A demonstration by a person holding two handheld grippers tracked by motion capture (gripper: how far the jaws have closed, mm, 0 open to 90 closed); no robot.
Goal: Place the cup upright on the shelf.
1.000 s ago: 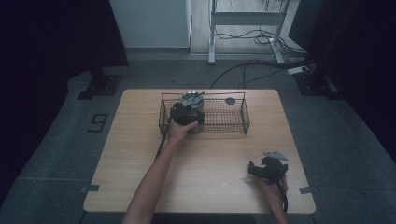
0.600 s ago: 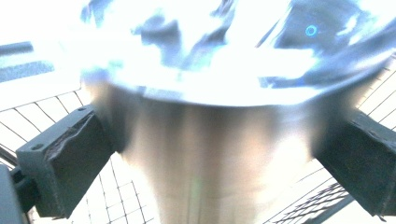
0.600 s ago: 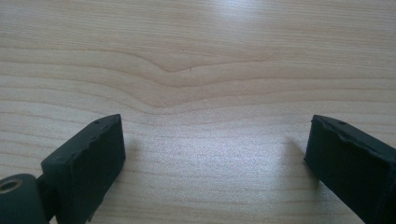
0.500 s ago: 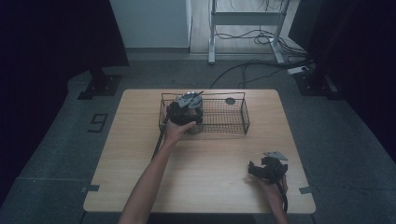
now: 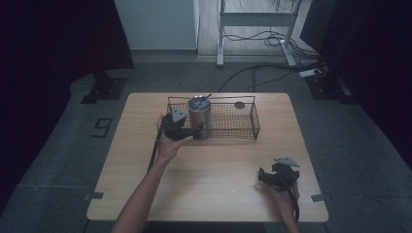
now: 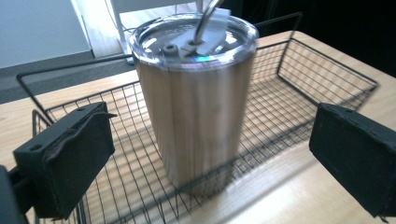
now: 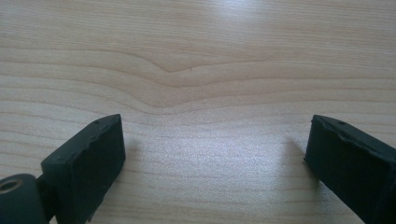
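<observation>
A pale wooden worktop (image 5: pixel 194 179) carries a wire basket (image 5: pixel 243 127). A steel tumbler (image 6: pixel 196 102) stands upright in its left end, directly ahead of the wide-open, empty left tongs (image 6: pixel 210 161). The right tongs (image 7: pixel 215 163) gape empty, well apart.

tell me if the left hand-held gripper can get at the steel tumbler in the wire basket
Probably yes: the left hand-held gripper is open beside the lidded steel tumbler, with only the black wire basket's low rim between them.
</observation>
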